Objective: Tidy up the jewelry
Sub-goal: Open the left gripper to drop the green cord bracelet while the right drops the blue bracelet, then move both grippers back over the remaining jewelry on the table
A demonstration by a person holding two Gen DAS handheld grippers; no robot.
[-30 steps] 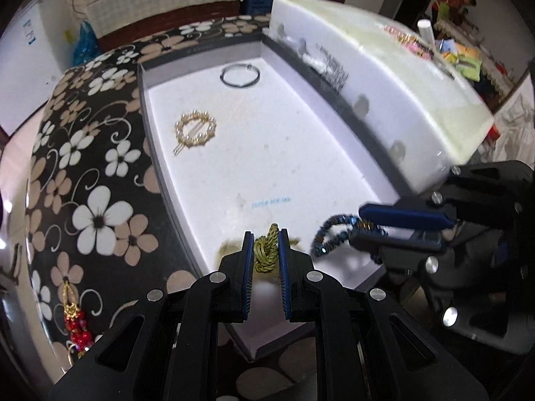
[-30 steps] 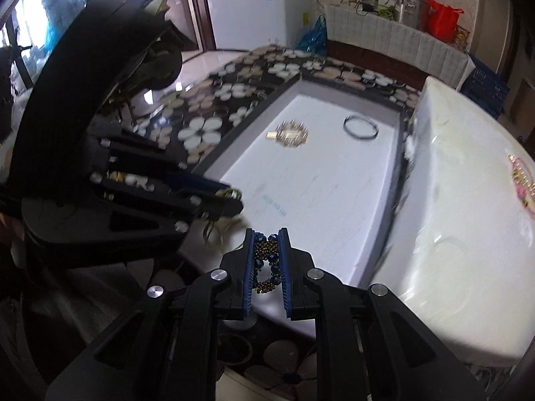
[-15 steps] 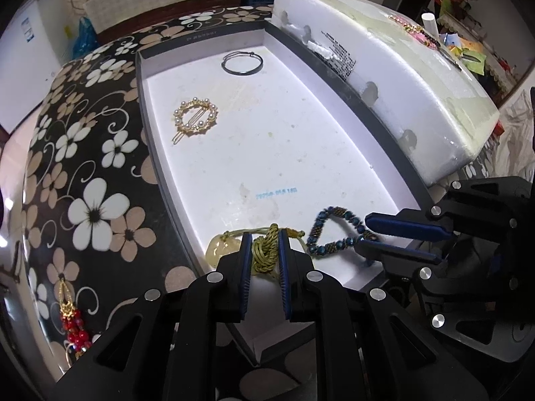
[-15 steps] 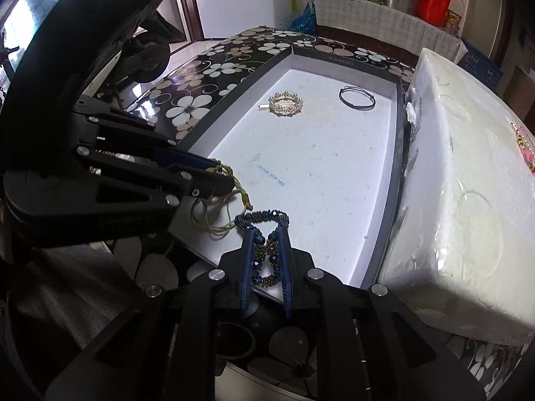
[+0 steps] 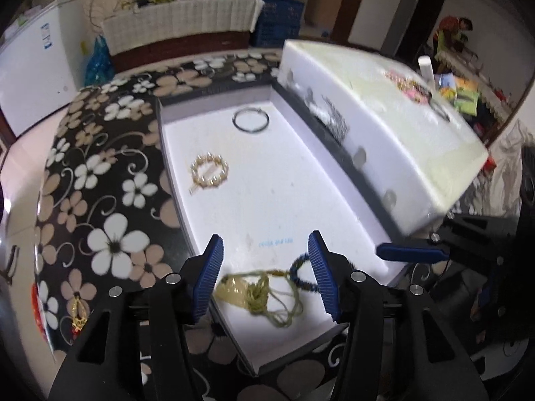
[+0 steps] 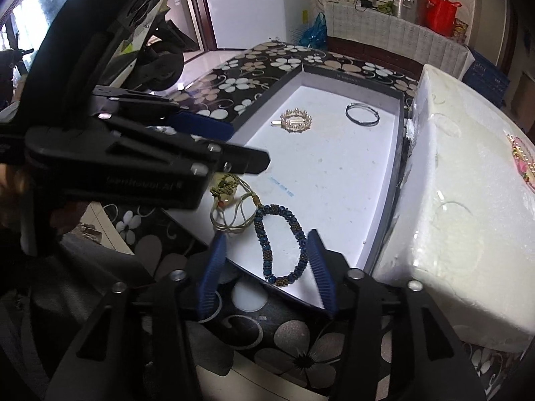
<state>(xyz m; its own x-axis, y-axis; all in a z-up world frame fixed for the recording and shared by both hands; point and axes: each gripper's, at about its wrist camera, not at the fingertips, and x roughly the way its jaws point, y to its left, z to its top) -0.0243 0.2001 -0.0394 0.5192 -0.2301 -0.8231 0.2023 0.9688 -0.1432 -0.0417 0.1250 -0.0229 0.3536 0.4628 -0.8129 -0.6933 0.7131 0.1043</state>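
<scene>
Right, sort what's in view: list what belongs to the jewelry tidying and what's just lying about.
Part of the job:
- blue beaded bracelet
- olive cord necklace
- pearl hair clip
- silver bangle
- shallow white tray
- pink jewelry piece on the foam block
- red tassel earring

Lying about:
- white freezer
- metal pot
- red bag
- blue crate

Both views mounted on the wrists, looked steeply down and close over the near end of the white tray [image 5: 301, 180] [image 6: 334, 173]. Left looked from the near-left, right from the near-right; shared the tray, foam block [image 5: 384, 117] [image 6: 468, 234] and flowered desk [image 5: 100, 200] [image 6: 267, 63].
</scene>
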